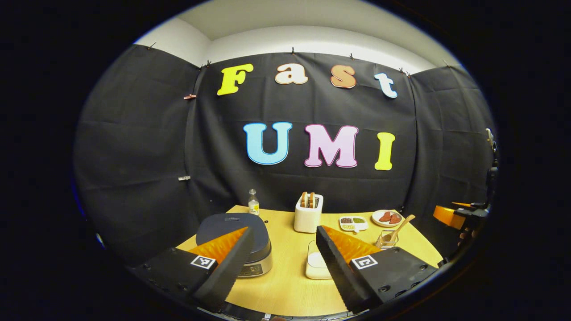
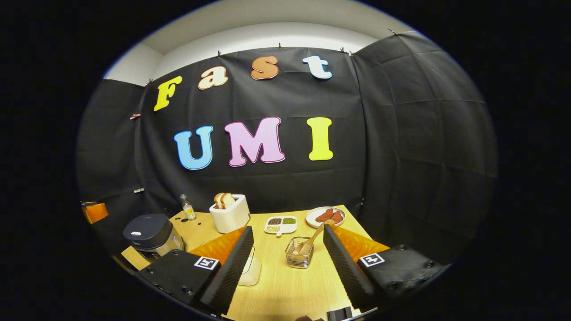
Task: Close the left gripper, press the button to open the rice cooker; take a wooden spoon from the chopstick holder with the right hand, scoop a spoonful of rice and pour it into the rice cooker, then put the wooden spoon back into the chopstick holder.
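The rice cooker sits at the table's left with its dark lid down; it also appears at the left of the right gripper view. A wire chopstick holder holds a wooden spoon that leans to the right, and both show again in the left gripper view as the holder and spoon. A white rice container lies between the cooker and the holder. My left gripper hovers open above the table's near edge. My right gripper is open too, just short of the holder.
A white toaster with bread slices stands at the back, a small bottle to its left. A divided dish of grains and a plate of meat lie at the back right. The other gripper hangs at the far right.
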Demonstrator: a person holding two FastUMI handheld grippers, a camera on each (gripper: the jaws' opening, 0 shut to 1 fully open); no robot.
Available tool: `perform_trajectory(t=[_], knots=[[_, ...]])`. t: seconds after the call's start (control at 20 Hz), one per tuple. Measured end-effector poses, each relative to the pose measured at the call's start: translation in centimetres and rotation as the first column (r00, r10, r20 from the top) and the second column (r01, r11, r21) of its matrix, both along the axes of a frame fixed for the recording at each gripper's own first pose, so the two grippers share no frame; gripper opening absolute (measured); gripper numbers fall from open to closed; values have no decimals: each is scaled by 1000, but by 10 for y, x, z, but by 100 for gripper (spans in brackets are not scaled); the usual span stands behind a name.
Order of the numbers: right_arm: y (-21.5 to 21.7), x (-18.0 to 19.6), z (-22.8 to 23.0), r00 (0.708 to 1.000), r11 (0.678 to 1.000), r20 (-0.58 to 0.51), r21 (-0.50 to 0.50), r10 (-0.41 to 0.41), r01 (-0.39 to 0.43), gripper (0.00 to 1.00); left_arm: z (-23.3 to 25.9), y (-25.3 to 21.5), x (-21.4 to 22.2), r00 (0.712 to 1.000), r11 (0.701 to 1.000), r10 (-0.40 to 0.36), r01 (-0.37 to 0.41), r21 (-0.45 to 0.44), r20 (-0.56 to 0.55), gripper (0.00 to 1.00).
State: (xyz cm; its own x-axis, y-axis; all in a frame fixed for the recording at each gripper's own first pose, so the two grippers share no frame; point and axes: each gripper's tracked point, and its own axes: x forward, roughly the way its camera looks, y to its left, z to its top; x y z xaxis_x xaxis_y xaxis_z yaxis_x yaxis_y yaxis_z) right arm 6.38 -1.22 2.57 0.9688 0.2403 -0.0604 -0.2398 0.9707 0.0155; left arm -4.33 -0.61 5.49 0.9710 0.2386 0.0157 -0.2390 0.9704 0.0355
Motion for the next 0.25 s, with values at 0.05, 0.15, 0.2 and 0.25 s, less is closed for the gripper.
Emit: perform_trajectory(t=[0.05,0.15,0.2,0.25], knots=[[1,-2,1,1000,1000,5,2,-3,3,98,0,1,-3,1000,1000,1,-1,7,-1,95],[7,-4,-1,1000,1000,11,-9,-9,9,98,1,7,-5,1000,1000,0,0,14,-1,95],[10,-6,0,1000,1000,12,-21,-11,12,98,1,9,-6,1000,1000,-2,3,10,-6,95],[15,-8,0,1000,1000,17,-30,-8,9,98,-1,12,-8,1000,1000,-3,3,8,-9,95]])
